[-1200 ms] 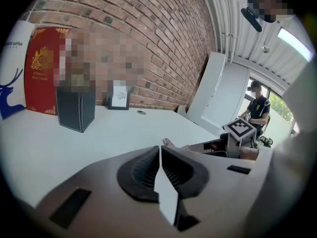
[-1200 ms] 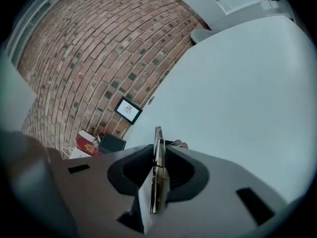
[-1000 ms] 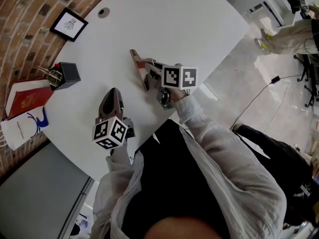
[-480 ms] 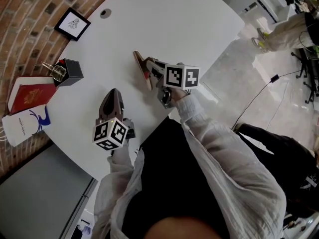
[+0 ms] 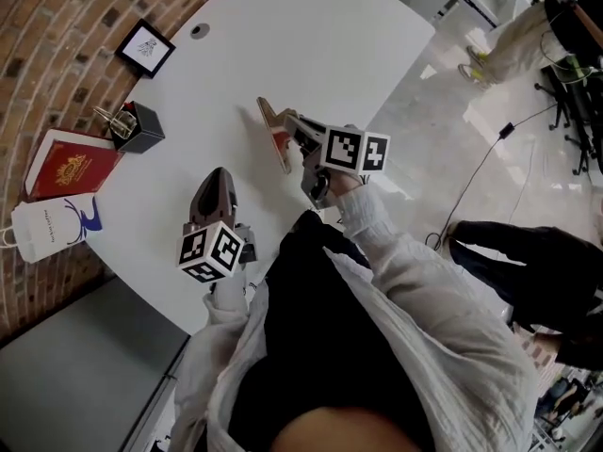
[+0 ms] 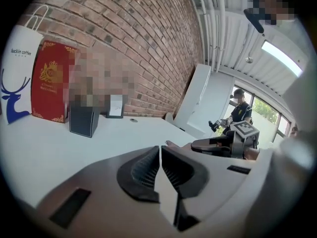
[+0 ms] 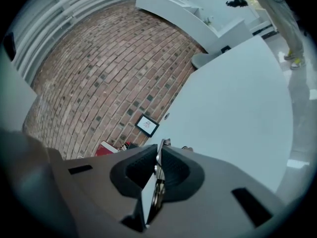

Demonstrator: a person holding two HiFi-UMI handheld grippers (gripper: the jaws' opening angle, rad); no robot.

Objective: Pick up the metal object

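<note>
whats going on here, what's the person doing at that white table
A person stands at a round white table with a handheld tool in each hand. The right tool has its jaws closed on a thin metal object, so the grasp is made. Whether it is off the table cannot be told. The left tool is shut with nothing in it, held low over the table's near edge.

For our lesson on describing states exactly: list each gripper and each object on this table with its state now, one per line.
right gripper: shut on the metal object.
metal object: clamped between the right gripper's jaws.
left gripper: shut, nothing between its jaws.
paper bag: standing upright.
red box: standing upright.
black box: standing upright.
</note>
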